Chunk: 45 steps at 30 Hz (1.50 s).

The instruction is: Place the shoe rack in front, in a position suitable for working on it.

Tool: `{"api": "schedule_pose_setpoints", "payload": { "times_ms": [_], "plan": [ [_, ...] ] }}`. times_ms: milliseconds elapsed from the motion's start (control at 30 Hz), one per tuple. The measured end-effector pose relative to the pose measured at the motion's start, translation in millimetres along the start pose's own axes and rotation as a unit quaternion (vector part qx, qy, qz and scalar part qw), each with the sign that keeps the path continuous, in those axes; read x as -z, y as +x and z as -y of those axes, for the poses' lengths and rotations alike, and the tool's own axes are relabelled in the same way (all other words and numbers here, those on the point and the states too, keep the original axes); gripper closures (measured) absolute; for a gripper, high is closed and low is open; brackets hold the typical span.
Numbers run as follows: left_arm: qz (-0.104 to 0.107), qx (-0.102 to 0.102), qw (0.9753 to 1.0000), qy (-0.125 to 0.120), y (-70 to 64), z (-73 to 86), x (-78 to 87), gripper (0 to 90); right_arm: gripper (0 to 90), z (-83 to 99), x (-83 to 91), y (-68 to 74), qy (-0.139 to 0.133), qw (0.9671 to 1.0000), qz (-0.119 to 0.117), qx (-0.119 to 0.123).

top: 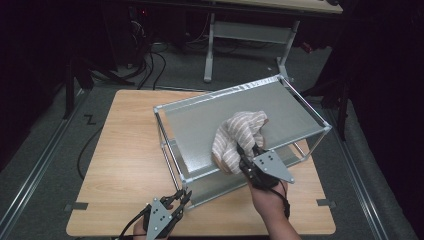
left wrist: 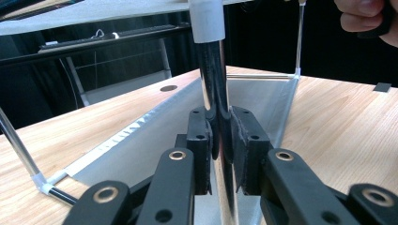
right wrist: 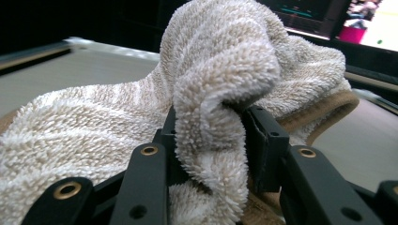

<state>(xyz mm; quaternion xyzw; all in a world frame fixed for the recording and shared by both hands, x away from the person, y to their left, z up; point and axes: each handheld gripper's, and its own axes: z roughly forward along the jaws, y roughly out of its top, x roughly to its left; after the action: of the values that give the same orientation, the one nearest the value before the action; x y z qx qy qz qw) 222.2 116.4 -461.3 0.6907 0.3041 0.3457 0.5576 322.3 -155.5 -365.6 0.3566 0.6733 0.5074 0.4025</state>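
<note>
A two-tier metal shelf rack point(top: 280, 100) stands on the wooden table point(top: 125, 160). A beige striped towel point(top: 237, 137) lies bunched on its grey top shelf. My right gripper point(top: 248, 155) is shut on a fold of the towel point(right wrist: 211, 117) at the shelf's near edge. My left gripper point(top: 181, 196) is at the rack's near left corner, shut on the chrome upright post point(left wrist: 213, 89), whose white cap sits above the jaws. The lower shelf point(left wrist: 159, 136) stretches away behind the post.
A person's hand point(left wrist: 371, 18) shows at the upper right of the left gripper view. Grey tape marks point(top: 76, 206) sit on the table's near corners. Beyond the table stand a white desk frame point(top: 250, 35) and floor cables point(top: 150, 65).
</note>
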Motion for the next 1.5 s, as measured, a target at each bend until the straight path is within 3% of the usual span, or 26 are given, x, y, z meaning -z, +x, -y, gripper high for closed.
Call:
{"api": "schedule_pose_setpoints", "payload": {
  "times_ms": [400,567,800,1100,1500],
  "plan": [
    [-0.001,-0.002,1.0,0.007,1.6,-0.6,6.9,78.5,63.4,13.2,-1.0,-70.2,0.011,0.997,0.074,-0.02],
    [-0.006,-0.002,0.9999,0.013,5.1,-1.1,9.7,78.5,63.4,17.5,-2.5,-100.6,0.02,0.9936,0.108,-0.026],
    [-0.02,0.003,0.9996,0.022,17.3,0.6,19.9,78.5,63.2,21.5,-4.2,-129.5,0.028,0.9886,0.144,-0.033],
    [-0.051,0.013,0.9983,0.024,35.5,6.7,39.9,78.8,63.3,24.7,-4.9,-144.8,0.031,0.9836,0.173,-0.042],
    [-0.062,0.03,0.9975,0.019,34.7,8.0,39.9,79.4,66.7,23.5,-8.0,-141.2,0.034,0.9829,0.17,-0.062]
  ]
}}
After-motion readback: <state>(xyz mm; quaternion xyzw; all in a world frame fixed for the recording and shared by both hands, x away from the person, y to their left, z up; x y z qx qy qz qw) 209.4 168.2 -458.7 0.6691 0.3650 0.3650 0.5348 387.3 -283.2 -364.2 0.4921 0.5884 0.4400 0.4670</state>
